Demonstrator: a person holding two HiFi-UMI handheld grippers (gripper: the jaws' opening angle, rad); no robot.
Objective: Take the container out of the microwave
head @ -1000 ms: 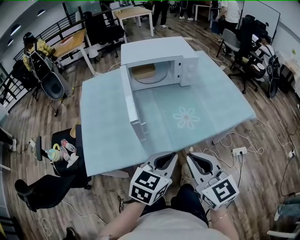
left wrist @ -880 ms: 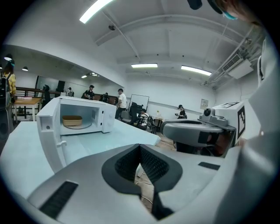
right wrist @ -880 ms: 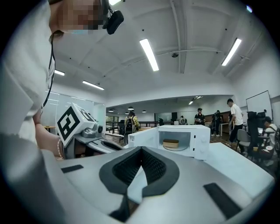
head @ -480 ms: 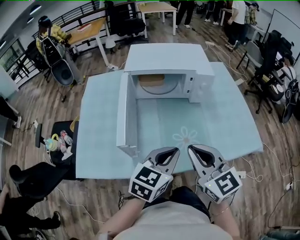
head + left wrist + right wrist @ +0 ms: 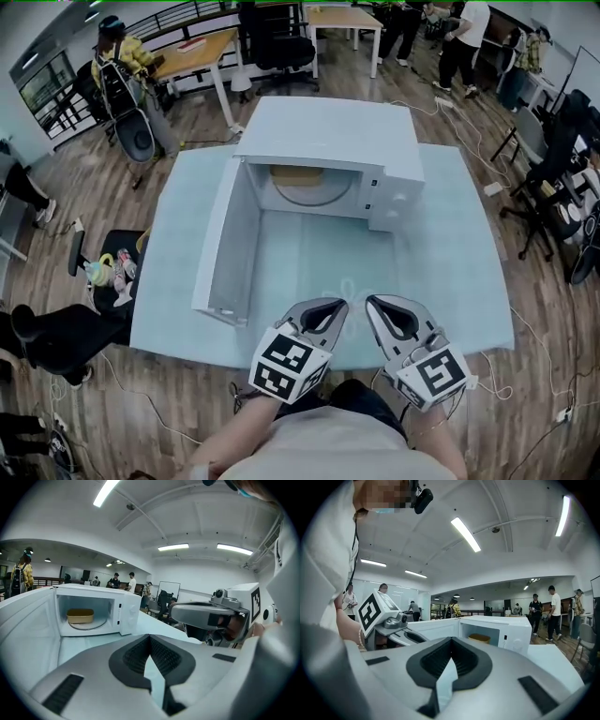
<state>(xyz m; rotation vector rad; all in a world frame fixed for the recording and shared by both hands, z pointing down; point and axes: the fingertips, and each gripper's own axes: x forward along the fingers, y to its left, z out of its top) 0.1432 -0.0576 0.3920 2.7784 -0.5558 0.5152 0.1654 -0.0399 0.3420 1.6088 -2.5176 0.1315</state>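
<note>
A white microwave (image 5: 328, 131) stands at the far side of the pale blue table (image 5: 450, 272), its door (image 5: 228, 244) swung wide to the left. A tan container (image 5: 295, 174) sits on the turntable inside, also seen in the left gripper view (image 5: 80, 616) and the right gripper view (image 5: 479, 638). My left gripper (image 5: 330, 307) and right gripper (image 5: 382, 306) hover side by side over the table's near edge, well short of the microwave. Both are shut and hold nothing: the left gripper (image 5: 150, 637) and the right gripper (image 5: 451, 639) each show pads meeting at the tip.
A black chair (image 5: 103, 272) with small toys on it stands left of the table. Office chairs (image 5: 562, 187) and cables lie to the right. Wooden desks (image 5: 192, 52) and several people are at the back of the room.
The head view has moved closer to the table, so the microwave looks larger and nearer. Both grippers stay shut, side by side, now over the table's near edge.
</note>
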